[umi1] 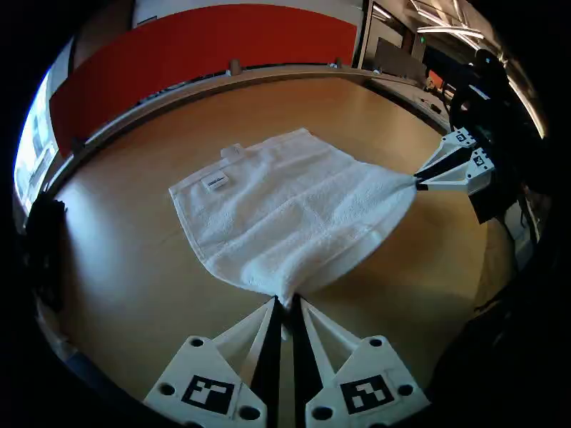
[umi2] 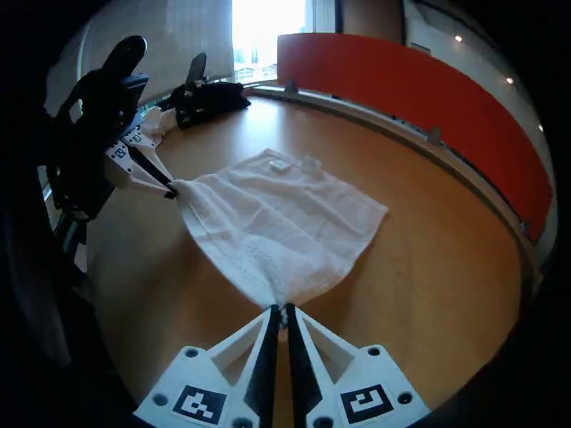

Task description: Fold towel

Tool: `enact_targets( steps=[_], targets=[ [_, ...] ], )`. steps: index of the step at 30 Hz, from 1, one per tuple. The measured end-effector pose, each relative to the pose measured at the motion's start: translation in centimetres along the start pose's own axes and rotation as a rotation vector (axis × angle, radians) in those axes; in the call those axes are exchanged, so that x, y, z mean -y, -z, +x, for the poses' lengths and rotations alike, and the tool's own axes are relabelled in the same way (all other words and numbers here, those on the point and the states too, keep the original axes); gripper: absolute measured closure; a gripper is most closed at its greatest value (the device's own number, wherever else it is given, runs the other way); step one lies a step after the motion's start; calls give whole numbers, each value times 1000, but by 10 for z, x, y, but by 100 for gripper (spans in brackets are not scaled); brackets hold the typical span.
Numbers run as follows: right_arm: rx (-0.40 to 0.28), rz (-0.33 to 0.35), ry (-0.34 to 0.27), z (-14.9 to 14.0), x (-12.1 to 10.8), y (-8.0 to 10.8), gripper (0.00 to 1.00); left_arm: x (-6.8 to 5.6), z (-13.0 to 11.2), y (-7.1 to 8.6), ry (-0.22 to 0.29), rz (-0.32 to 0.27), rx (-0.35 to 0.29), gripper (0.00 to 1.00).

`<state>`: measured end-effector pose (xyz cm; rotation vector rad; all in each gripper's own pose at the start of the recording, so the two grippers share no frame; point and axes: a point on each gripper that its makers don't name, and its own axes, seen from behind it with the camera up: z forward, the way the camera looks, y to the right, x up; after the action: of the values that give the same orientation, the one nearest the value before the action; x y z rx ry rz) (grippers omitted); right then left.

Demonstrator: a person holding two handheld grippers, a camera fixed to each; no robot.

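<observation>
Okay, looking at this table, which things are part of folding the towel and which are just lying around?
Part of the job:
- white terry towel, lying on the table
- left gripper, shut on one corner
- right gripper, shut on another corner

Just lying about:
- black bundle at the table's far edge
- long red partition panel behind the table
- light wooden table, merely the surface underneath

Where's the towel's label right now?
In the left gripper view the label sits near the far left corner of the towel, beside its hanging loop.
</observation>
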<state>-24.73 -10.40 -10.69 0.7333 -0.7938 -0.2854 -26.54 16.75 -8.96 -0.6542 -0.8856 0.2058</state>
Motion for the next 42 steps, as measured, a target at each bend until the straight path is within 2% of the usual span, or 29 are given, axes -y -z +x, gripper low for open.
enact_targets(
  steps=[8, 16, 29, 33, 42],
  targets=[
    [-22, -1, 6, 15, 1, 25, 91, -9, 13, 20, 3, -10, 9, 90],
    [-42, 5, 4, 29, 5, 49, 91, -19, 22, 42, 32, -36, 21, 90],
    [-49, 15, 8, 40, 12, 74, 91, -32, 32, 71, 38, -42, 18, 91],
    [-47, 18, 10, 39, 14, 76, 91, -34, 30, 75, 50, -44, 15, 91],
    [-40, 19, 17, 38, 14, 74, 91, -34, 28, 70, 62, -44, 17, 91]
  ],
)
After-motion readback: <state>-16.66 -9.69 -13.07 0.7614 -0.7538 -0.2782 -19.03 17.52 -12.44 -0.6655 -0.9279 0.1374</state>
